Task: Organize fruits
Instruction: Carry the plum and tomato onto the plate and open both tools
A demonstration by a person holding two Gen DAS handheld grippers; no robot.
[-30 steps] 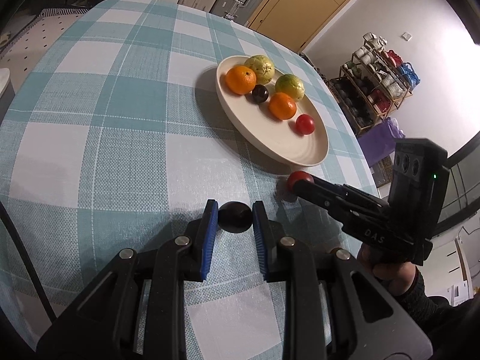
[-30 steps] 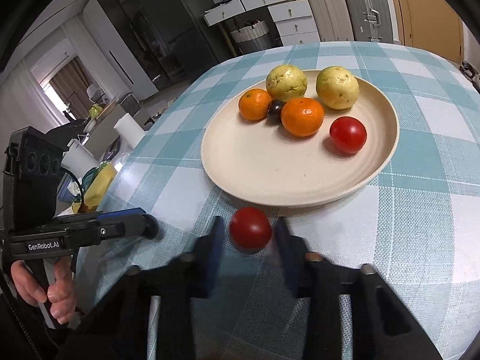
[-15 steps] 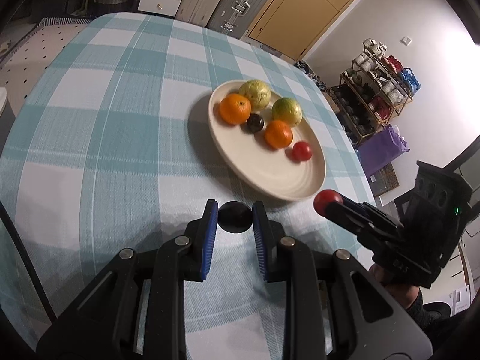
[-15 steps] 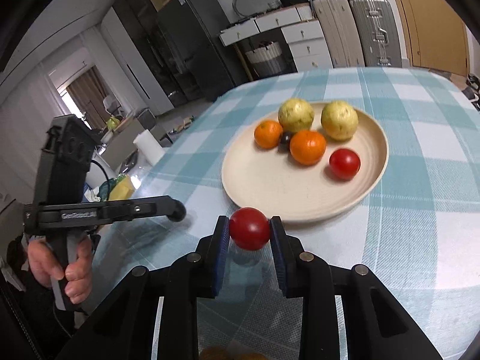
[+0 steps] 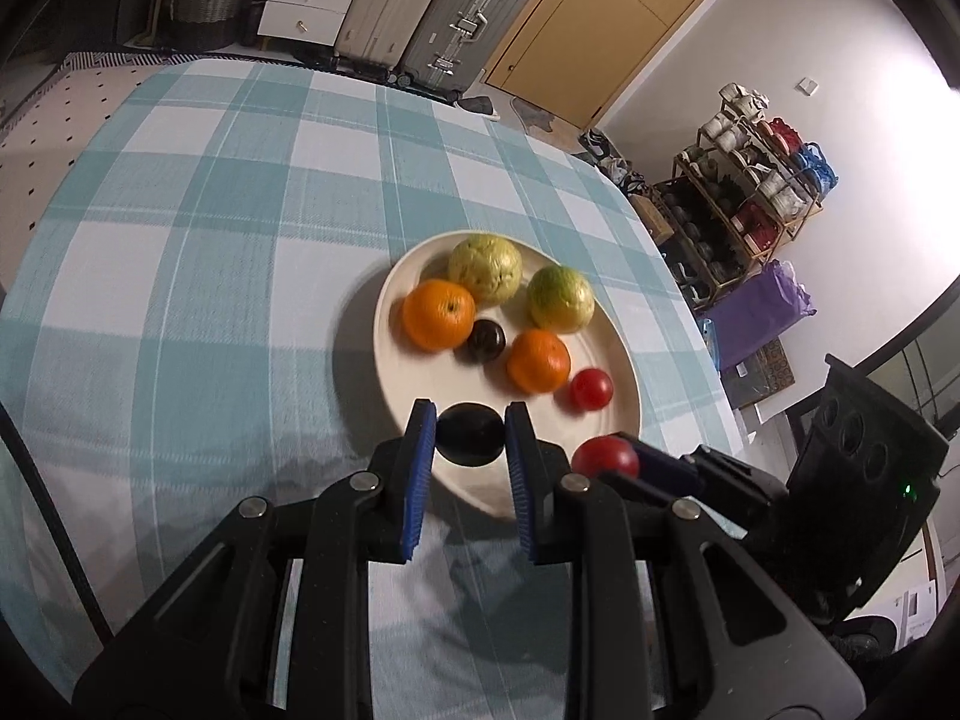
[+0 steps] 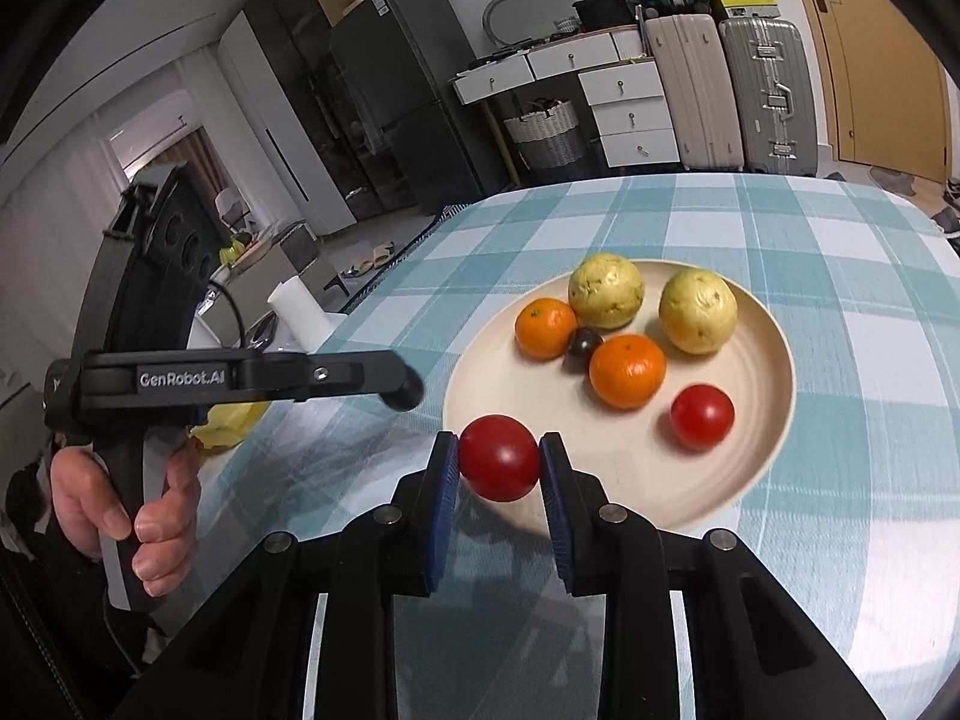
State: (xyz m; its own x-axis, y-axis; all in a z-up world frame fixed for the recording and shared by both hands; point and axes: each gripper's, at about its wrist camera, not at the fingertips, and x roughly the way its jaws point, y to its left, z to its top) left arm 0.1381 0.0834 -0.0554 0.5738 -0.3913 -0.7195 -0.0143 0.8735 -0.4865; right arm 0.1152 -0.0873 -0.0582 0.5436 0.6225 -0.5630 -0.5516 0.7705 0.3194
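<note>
The left gripper (image 5: pixel 470 438) pinches a small dark plum (image 5: pixel 470 437) between its blue pads. The plum hangs over the near rim of the cream plate (image 5: pixel 414 384), off the cloth. The right gripper (image 6: pixel 499 459) pinches a red tomato (image 6: pixel 499 458) the same way, and that tomato hangs just over the near rim of the plate too. In the left wrist view the tomato shows just to the right of the plum, close by the plate's edge.

The plate sits on a table with a blue and white checked cloth (image 5: pixel 198 276), toward the table's far right part in the left wrist view. On the plate lie two yellow-green guavas (image 6: pixel 606 290) at the far side, side by side. In front of them are two oranges (image 6: pixel 627 371), with another little dark plum (image 6: pixel 585 343) between them, touching both. A second red tomato (image 6: pixel 702 417) lies alone nearer the right rim of the plate, a bit apart from the oranges.

A person's hand (image 6: pixel 120 510) grips the black handle of the left gripper, seen at the left edge of the table in the right wrist view.
</note>
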